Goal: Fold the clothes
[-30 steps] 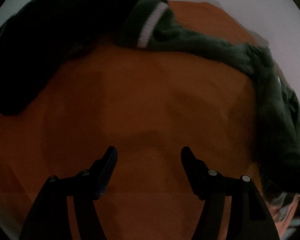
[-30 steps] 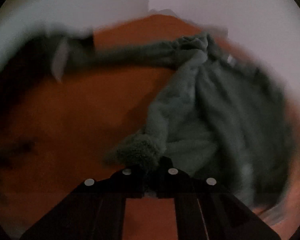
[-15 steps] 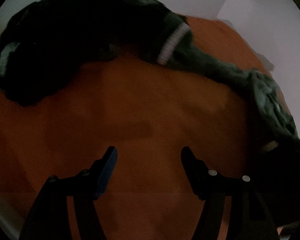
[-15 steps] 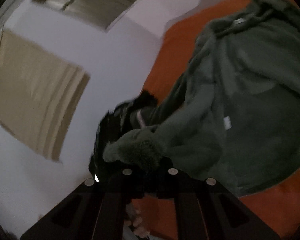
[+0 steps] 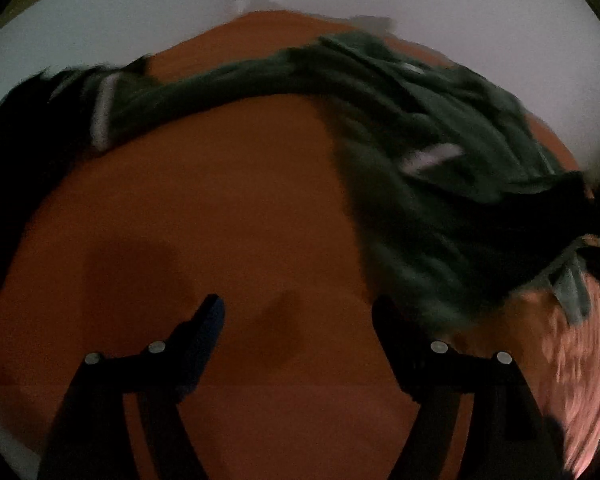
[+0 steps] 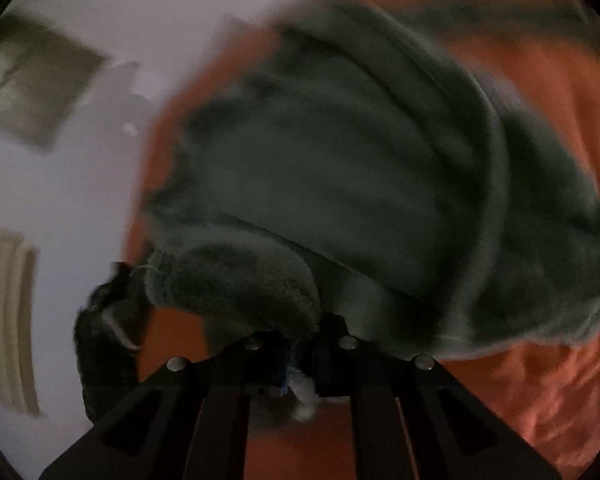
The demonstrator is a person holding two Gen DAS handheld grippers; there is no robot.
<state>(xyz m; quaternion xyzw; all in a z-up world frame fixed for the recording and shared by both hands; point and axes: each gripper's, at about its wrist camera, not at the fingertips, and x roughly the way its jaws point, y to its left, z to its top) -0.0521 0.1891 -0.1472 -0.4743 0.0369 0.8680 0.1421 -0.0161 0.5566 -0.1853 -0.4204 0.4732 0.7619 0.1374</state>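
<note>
Moved: green fleece garment (image 6: 340, 168) now swung right across the orange sheet (image 5: 204, 208).
Writing: white tags blurred, unreadable.
Left gripper (image 5: 298, 312): jaws opening, empty.
Right gripper (image 6: 300, 344): clamped on fleece.

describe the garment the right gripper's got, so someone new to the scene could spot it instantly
Start at the orange sheet that covers the surface. Spread across it is a green fleece garment, and the right gripper is shut on a fluffy bunched edge of it. Its fuzzy grey-green pile sets it apart from the black garment heaped at the sheet's far edge.
</note>
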